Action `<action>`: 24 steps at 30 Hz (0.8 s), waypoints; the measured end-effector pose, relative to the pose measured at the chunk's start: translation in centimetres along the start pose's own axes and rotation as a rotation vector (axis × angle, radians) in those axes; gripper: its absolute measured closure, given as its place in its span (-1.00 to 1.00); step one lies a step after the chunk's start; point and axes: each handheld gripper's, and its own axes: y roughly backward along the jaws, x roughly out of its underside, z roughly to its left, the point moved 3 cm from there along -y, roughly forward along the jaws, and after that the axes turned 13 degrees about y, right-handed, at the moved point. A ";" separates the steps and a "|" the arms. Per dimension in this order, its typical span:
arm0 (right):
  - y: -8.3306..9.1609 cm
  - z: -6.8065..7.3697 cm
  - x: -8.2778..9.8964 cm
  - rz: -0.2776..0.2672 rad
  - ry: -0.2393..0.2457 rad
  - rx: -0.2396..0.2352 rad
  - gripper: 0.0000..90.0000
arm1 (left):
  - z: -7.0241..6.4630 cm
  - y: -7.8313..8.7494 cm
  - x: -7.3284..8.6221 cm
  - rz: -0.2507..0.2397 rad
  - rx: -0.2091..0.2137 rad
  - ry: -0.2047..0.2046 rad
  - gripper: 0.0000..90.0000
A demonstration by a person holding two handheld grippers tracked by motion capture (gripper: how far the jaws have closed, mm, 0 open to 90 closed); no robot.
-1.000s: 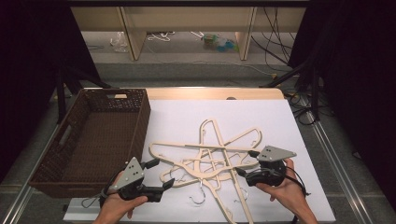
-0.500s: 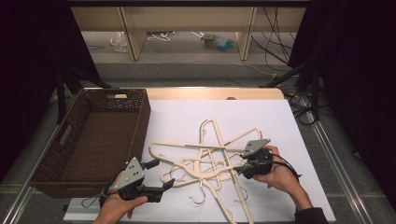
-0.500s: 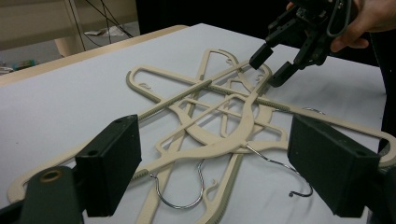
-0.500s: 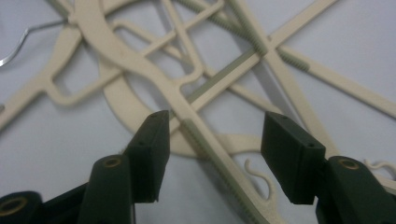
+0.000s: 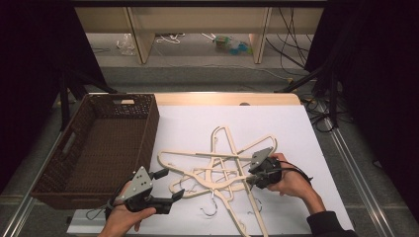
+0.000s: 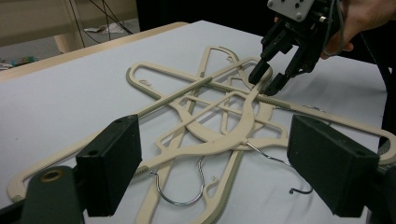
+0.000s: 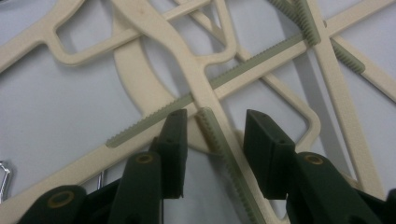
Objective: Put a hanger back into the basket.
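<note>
While closing, right gripper [image 7: 215, 135] straddles hanger arm [image 7: 219, 135]; gaps both sides.

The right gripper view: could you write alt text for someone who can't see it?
Two black gripper jaws, which have just been closing, straddle the ribbed arm of a cream plastic hanger without yet pressing on it. The right gripper points down at a tangled pile of hangers lying crossed on a white table.

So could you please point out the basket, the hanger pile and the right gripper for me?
basket [image 5: 148, 109]: high view, right rim.
hanger pile [image 5: 223, 174]: high view, crossing arms at its middle.
right gripper [image 6: 269, 81]: left gripper view, between its jaw tips.
</note>
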 end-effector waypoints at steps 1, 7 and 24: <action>0.0 0.0 0.1 -0.002 0.011 -0.006 0.45 | 0.0 0.0 0.0 0.001 0.000 0.000 -0.61; 0.3 0.7 0.3 0.071 0.092 -0.040 0.65 | 0.0 0.0 0.0 0.006 -0.001 -0.014 -0.60; 1.6 1.5 -0.6 0.055 0.212 -0.078 0.78 | -0.1 -1.4 0.3 0.056 -0.021 -0.053 -0.54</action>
